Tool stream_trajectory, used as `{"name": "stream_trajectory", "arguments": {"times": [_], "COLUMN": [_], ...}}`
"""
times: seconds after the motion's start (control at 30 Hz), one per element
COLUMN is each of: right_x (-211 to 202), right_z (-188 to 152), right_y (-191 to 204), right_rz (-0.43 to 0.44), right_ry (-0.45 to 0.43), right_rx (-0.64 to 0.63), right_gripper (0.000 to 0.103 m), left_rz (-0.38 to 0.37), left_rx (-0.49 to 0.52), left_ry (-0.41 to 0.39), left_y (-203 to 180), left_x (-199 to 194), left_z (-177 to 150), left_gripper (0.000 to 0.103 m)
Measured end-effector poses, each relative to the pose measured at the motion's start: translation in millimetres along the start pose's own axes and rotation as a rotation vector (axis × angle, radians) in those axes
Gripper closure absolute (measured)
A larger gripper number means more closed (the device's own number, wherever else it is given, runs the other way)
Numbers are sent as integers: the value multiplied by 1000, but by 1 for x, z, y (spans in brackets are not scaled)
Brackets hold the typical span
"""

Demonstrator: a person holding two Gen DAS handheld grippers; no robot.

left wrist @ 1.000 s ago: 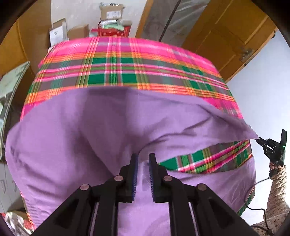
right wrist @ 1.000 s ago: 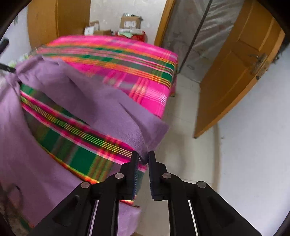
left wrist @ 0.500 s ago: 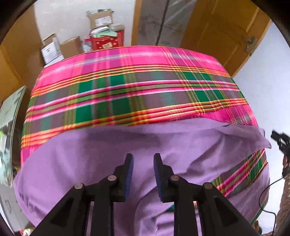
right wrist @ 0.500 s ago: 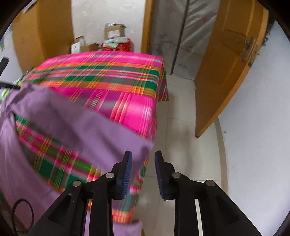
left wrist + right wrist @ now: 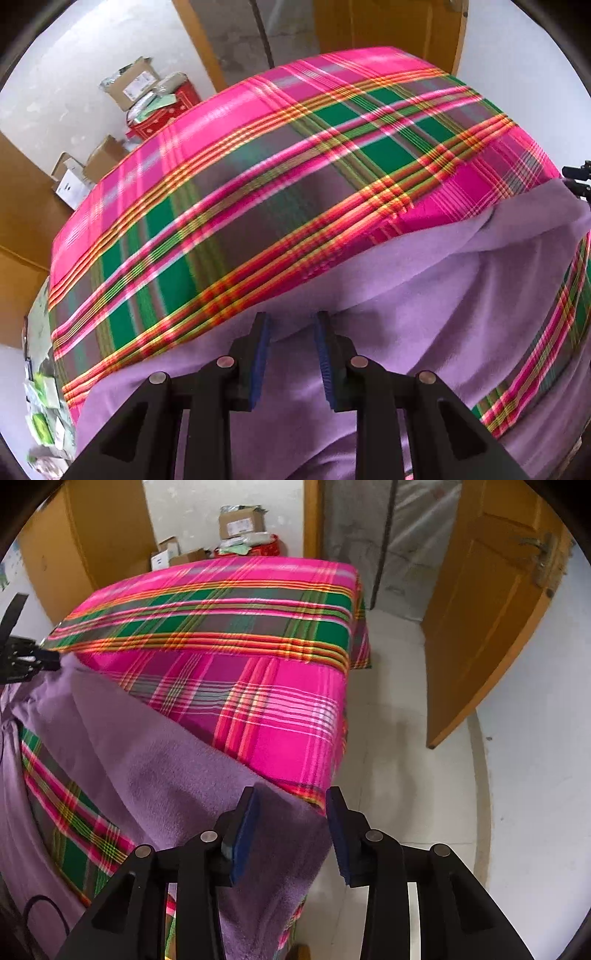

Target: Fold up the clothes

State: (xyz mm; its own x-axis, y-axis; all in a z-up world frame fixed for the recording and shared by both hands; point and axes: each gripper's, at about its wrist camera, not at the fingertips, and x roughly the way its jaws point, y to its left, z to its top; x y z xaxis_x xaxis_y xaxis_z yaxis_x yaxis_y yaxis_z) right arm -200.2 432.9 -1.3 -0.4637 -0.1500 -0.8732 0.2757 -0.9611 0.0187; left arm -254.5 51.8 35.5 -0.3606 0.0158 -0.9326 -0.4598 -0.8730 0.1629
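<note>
The cloth is plain lilac purple. The cover on the desk is plaid: hot pink with green blocks, grey-brown bands and thin orange, yellow and white stripes. Both grippers are black with blue pads. The door is orange-brown wood; the boxes are brown cardboard.

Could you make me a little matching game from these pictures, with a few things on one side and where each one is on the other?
Things:
1. purple garment
2. plaid cloth
3. cardboard boxes
4. wooden door

Places:
A. standing open at the right of the room
B. stacked by the far wall, behind the table
C. spread over the whole table top
D. lying along the near edge of the table, one corner between the open jaws of the right gripper

Pairs: 1-D, 2-C, 3-B, 4-A
</note>
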Motion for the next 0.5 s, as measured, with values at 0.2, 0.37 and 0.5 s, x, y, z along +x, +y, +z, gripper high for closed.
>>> {"name": "stream_trajectory", "arguments": {"times": [0.2,0.37,0.5], "right_x": [-1,-7,-16], "right_z": [-5,-12,-18], "right_y": [1,9,23], "right_rz": [46,-3,-62], "right_ry": [1,-20,-42], "right_rx": [20,25,-15], "right_gripper": [62,79,99], "left_rz": [-2,50,58], "left_rx": [-4,44,73], "left_ry": [0,-25,-31], "left_y": [-1,-12,-20], "left_x": [5,5,4], "left_z": [7,6,4], "left_gripper": [77,79,96]}}
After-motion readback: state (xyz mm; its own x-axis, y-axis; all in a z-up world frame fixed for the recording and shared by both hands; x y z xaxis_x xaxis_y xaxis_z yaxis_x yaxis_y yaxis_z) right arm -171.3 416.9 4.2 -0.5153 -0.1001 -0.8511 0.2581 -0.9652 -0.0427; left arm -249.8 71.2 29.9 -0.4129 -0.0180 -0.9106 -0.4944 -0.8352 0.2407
